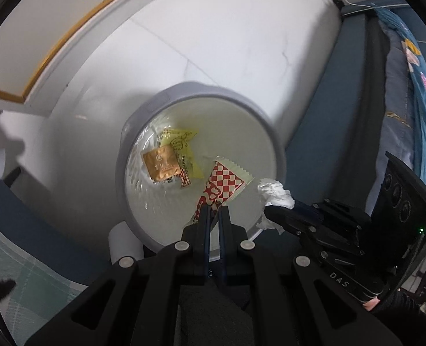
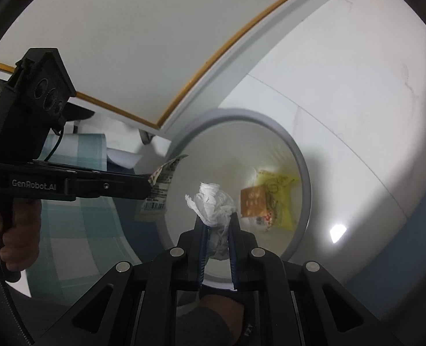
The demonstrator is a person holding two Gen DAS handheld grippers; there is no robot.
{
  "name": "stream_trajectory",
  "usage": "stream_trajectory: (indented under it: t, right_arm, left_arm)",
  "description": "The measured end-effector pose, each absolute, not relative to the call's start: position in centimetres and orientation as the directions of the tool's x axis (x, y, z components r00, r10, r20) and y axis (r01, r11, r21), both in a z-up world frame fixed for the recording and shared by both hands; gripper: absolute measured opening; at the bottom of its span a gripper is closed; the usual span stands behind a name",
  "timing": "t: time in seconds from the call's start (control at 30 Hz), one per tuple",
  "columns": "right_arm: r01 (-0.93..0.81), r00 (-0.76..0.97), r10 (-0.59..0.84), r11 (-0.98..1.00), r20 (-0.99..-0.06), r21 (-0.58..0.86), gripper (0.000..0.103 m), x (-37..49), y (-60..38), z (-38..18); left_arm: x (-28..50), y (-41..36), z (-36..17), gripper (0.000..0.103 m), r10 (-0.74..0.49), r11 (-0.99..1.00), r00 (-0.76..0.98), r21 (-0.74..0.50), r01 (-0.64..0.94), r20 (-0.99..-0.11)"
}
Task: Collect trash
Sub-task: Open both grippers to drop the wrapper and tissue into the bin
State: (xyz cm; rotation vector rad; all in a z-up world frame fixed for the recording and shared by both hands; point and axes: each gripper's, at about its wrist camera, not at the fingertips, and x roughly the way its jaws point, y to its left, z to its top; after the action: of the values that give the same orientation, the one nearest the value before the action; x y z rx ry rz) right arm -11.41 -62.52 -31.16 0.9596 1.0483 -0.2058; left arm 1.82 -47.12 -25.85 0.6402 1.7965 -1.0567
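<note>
One round bin (image 1: pixel 273 132) with a grey rim stands on the pale floor, and two grippers hang over its mouth, each carrying one piece of trash. At the bottom of the bin lie three pieces that can be counted: one yellow packet (image 1: pixel 184 150), one orange-brown packet (image 1: pixel 161 164) overlapping it, and one small red-and-white scrap (image 1: pixel 185 180) tucked at their lower edge. The left gripper (image 1: pixel 215 212) has its jaws pressed together on the lower end of one red-and-white checked wrapper (image 1: pixel 224 183), which sticks out beyond the fingertips and hangs above the bin's inner wall, on the near side of the three packets. The right gripper (image 2: pixel 216 219) pinches one crumpled white tissue (image 2: pixel 213 201) between its jaws, the wad bulging past the tips and hanging inside the bin's rim, nearer the camera than the packets. In the left wrist view the tissue shows at the bin's near right rim, just beside the checked wrapper.
</note>
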Motion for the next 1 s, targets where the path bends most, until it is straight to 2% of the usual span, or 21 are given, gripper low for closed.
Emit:
stream_trajectory:
  t: [0.37,0.47,0.5,0.53,0.6,0.8,1.0]
  right_arm:
    - [0.588,0.489,0.28,0.594,-0.826,0.55,0.016,-10.9,-62.2,-32.2]
    - [0.596,0.473,0.28,0.597,-0.835,0.537,0.029,-10.8,-62.1,-32.3]
    - [0.595,0.471,0.283,0.597,-0.835,0.538,0.033,-10.8,-62.1,-32.3]
    - [0.598,0.467,0.283,0.597,-0.838,0.535,0.038,-10.8,-62.1,-32.3]
    - [0.605,0.458,0.283,0.595,-0.843,0.528,0.042,-10.6,-62.0,-32.5]
    - [0.603,0.476,0.261,0.598,-0.84,0.528,0.048,-10.7,-62.2,-31.7]
    - [0.61,0.487,0.209,0.613,-0.848,0.502,0.052,-10.8,-62.6,-29.0]
  left_arm:
    - [2.0,-47.0,-28.9,0.003,0.005,0.558,-0.464,-0.383,0.737,-0.886]
    - [2.2,-46.7,-29.8,0.004,0.016,0.578,-0.478,-0.382,0.721,-0.878]
    - [2.2,-46.7,-29.8,0.007,0.013,0.58,-0.48,-0.384,0.718,-0.877]
    - [2.3,-46.6,-29.9,0.014,0.009,0.584,-0.482,-0.387,0.713,-0.876]
    - [2.6,-46.5,-29.7,0.028,-0.001,0.597,-0.478,-0.384,0.704,-0.878]
    - [3.5,-46.1,-27.9,0.04,-0.02,0.588,-0.394,-0.33,0.739,-0.919]
    - [5.0,-45.5,-22.5,0.041,-0.089,0.566,-0.193,-0.209,0.798,-0.977]
